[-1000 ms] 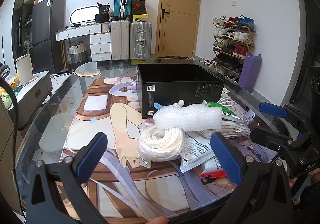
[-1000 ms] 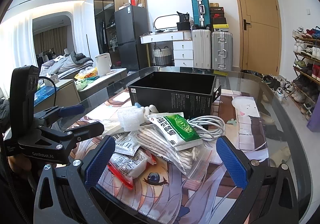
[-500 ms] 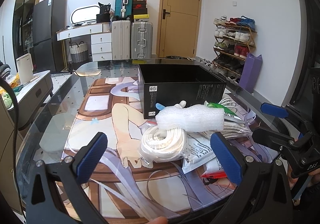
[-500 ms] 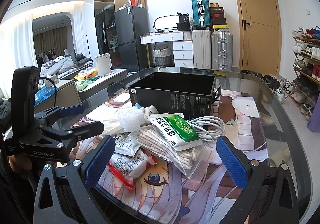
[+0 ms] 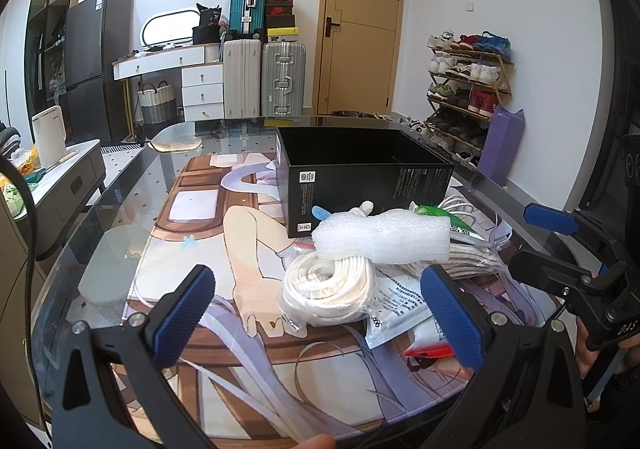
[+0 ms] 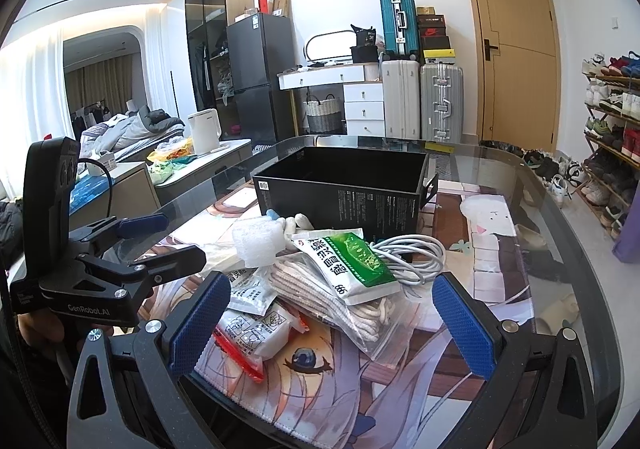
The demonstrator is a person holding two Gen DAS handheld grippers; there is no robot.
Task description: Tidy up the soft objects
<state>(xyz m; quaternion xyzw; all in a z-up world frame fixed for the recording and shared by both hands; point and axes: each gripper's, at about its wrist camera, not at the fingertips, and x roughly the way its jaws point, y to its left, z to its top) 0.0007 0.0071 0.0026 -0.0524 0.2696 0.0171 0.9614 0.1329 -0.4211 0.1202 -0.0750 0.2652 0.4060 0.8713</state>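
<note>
Beyond both our tongs stands the black box (image 5: 366, 185), open-topped on the glass table (image 5: 120, 209). Between it and us lies the soft pile: a bagged white rope coil (image 5: 328, 285), a foam roll (image 5: 382, 235) atop it, and a green-and-white packet (image 6: 348, 263). Our left gripper (image 5: 320, 313) and right gripper (image 6: 336, 323) hover spread wide, holding nothing.

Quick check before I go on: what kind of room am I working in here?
Most likely a lived-in flat: a shoe rack by the door, stacked suitcases, and a bed in the next room.
</note>
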